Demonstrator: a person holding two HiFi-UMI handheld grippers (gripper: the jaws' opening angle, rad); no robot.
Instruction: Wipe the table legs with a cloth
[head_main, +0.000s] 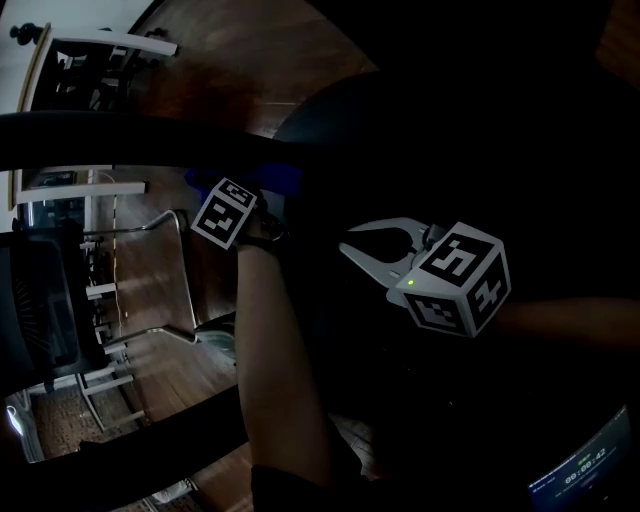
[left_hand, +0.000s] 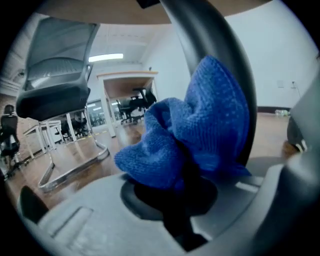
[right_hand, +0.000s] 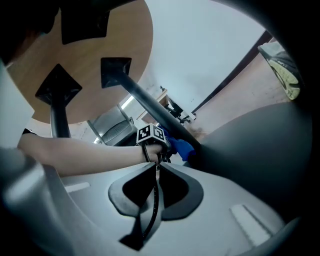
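Note:
My left gripper (left_hand: 186, 192) is shut on a bunched blue cloth (left_hand: 200, 130), which rests against a dark grey, curved table leg (left_hand: 215, 55). In the head view the same gripper (head_main: 258, 200) sits under the table, the cloth (head_main: 275, 180) showing blue just past its marker cube. My right gripper (head_main: 346, 241) hangs to the right of it, shut and holding nothing. Its own view looks past its shut jaw tips (right_hand: 156, 165) to the left forearm, the cloth (right_hand: 183, 148), the leg (right_hand: 142, 102) and the wooden underside of the tabletop (right_hand: 100, 35).
A mesh office chair (left_hand: 55, 85) on a metal sled frame stands left of the leg on the wooden floor (left_hand: 75, 155). A second table leg (right_hand: 59, 117) rises nearby. A broad dark rounded mass (right_hand: 260, 145) fills the right. More desks stand behind.

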